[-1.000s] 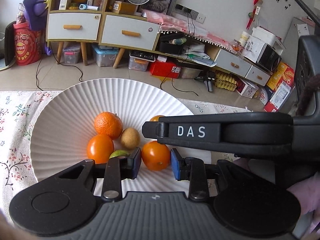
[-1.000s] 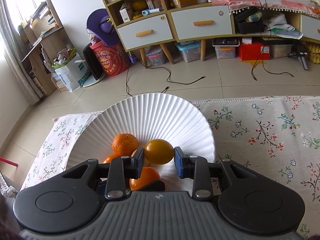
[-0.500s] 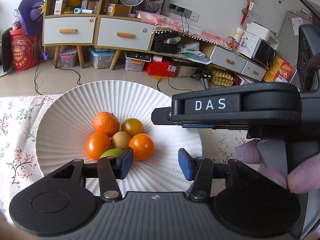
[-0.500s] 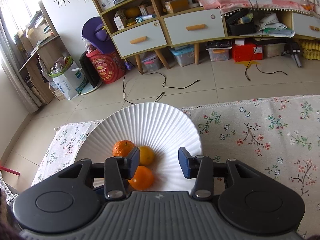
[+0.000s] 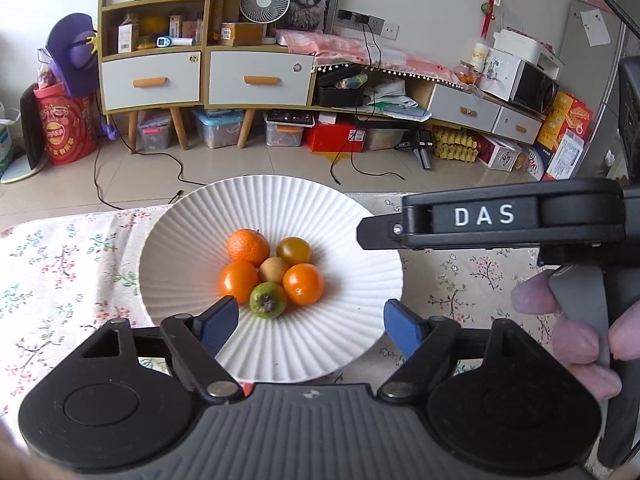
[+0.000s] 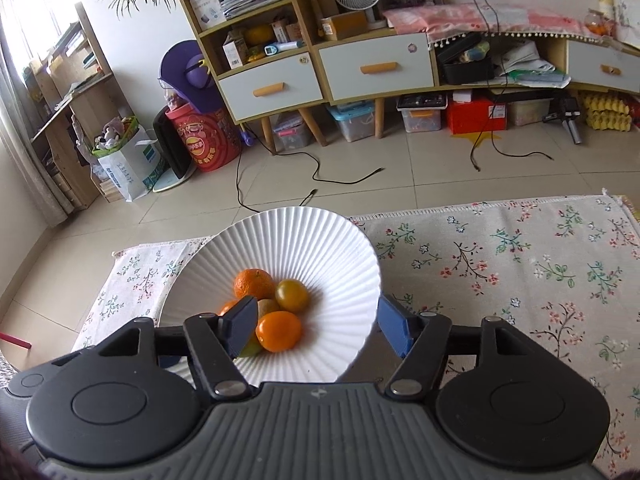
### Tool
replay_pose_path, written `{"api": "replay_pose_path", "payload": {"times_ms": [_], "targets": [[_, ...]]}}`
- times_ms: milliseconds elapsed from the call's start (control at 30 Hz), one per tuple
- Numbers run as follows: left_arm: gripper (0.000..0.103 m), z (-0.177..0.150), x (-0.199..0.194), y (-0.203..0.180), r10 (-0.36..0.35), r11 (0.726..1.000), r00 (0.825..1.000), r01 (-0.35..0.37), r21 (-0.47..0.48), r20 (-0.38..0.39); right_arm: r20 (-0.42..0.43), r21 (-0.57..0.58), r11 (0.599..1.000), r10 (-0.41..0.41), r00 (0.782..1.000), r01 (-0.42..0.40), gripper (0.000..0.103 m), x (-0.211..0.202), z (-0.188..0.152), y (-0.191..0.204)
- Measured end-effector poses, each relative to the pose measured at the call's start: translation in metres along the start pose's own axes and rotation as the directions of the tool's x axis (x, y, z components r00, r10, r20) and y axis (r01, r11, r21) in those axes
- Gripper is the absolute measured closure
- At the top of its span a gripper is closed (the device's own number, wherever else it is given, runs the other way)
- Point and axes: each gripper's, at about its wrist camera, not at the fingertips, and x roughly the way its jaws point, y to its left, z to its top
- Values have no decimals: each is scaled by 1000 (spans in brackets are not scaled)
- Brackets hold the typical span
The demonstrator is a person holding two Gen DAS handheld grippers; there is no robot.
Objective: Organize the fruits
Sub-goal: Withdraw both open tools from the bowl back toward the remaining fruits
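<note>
A white ribbed plate [image 5: 180, 280] sits on a flowered cloth and holds a cluster of fruit. The cluster is a tangerine [image 5: 248, 245], a yellow-brown tomato [image 5: 294, 251], a small brown fruit [image 5: 273, 270], two orange tomatoes [image 5: 239, 281] [image 5: 303, 284] and a green fruit [image 5: 268, 300]. My left gripper [image 5: 311, 306] hovers over the plate's near side, jaws opening, nothing between the pads. The right tool's black arm marked DAS [image 5: 480, 216] reaches in from the right. My right gripper [image 6: 316, 314] is also opening above the plate [image 6: 320, 240]. Its left finger [image 6: 240, 326] hides some fruit and neither pad touches the orange tomato [image 6: 279, 331].
The flowered tablecloth [image 6: 520, 280] stretches to the right of the plate. Past the table's far edge lie a tiled floor [image 6: 400, 184] with loose cables and a low cabinet [image 6: 360, 68] with boxes beneath. A hand's fingers [image 5: 560, 320] grip the right tool's trigger.
Both grippers went from shut on a tomato to wide apart and drew back and up from the plate. The orange tomato and the yellow-brown tomato now rest among the other fruit.
</note>
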Motion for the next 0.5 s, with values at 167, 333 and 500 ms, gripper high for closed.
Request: {"api": "replay_pose_path", "payload": {"times_ms": [167,333,500], "targets": [[21,-5,-12,2,19,1000,1000,-19,7,-11,1,-1,1000,-6,1000,6,25,-11,-6,2],[8,-11,-23,3,55,998,998,-55,13,0,-1,8,1000,-25,1000,25,19,-19,-11,4],[6,-15,-35,5,80,997,997,-79,22,-4,0,-1,999,-33,999,33,10,-28,-19,10]]}}
